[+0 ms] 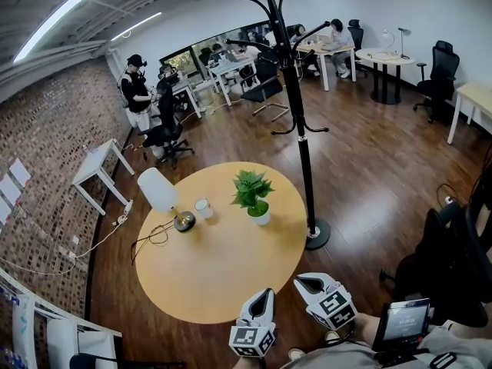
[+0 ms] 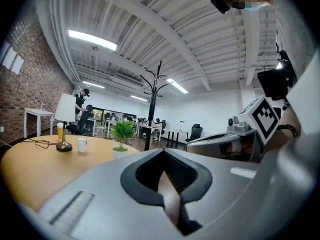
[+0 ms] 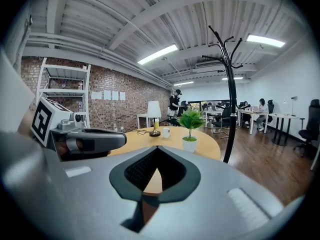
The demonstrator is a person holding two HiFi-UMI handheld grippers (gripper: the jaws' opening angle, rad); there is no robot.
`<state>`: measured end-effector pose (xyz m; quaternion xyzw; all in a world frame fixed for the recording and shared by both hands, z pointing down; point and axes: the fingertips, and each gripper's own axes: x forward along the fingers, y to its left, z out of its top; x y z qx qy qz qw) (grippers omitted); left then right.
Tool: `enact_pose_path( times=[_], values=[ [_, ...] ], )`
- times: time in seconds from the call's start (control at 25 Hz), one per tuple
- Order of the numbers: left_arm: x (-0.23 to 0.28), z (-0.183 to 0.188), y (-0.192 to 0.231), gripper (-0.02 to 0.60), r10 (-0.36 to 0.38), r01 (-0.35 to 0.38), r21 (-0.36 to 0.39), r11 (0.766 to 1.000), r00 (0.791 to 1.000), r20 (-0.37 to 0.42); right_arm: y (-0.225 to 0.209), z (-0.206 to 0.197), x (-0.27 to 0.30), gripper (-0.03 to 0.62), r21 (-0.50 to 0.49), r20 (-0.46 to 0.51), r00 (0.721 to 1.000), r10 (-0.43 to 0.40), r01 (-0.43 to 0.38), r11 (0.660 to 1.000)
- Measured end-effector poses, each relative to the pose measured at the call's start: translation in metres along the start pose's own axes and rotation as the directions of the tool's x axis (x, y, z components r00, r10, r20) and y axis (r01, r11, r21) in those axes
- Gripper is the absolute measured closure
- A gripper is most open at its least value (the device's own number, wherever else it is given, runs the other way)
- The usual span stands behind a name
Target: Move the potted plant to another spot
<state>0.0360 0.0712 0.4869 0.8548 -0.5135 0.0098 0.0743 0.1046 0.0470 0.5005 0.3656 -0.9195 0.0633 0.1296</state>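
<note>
The potted plant (image 1: pixel 253 196), green leaves in a small white pot, stands on the right half of the round wooden table (image 1: pixel 223 275). Both grippers hang off the table's near edge, well short of the plant. My left gripper (image 1: pixel 266 291) is shut with nothing in it. My right gripper (image 1: pixel 303 281), beside it, also looks shut and empty. In the left gripper view the plant (image 2: pixel 122 131) shows far ahead, left of the shut gripper (image 2: pixel 162 150). In the right gripper view the plant (image 3: pixel 190 121) stands ahead, slightly right of the gripper (image 3: pixel 158 148).
A table lamp (image 1: pixel 161 194) with its cable and a white cup (image 1: pixel 204 207) stand left of the plant. A black coat rack (image 1: pixel 296 106) rises off the table's right edge. A black chair (image 1: pixel 450 264) and a tablet (image 1: pixel 403 321) are at lower right. People work at desks at the back.
</note>
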Motion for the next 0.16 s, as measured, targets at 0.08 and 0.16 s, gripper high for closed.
enact_pose_path(
  times=[0.08, 0.16],
  values=[
    [0.000, 0.005, 0.010, 0.580, 0.022, -0.022, 0.007, 1.000, 1.000, 0.021, 0.001, 0.006, 0.010, 0.588, -0.017, 0.014, 1.000, 0.017, -0.016, 1.000],
    [0.001, 0.013, 0.021, 0.580, 0.048, -0.049, 0.017, 0.999, 0.998, 0.048, 0.003, 0.015, 0.022, 0.588, -0.040, 0.029, 0.999, 0.042, -0.040, 0.998]
  ],
)
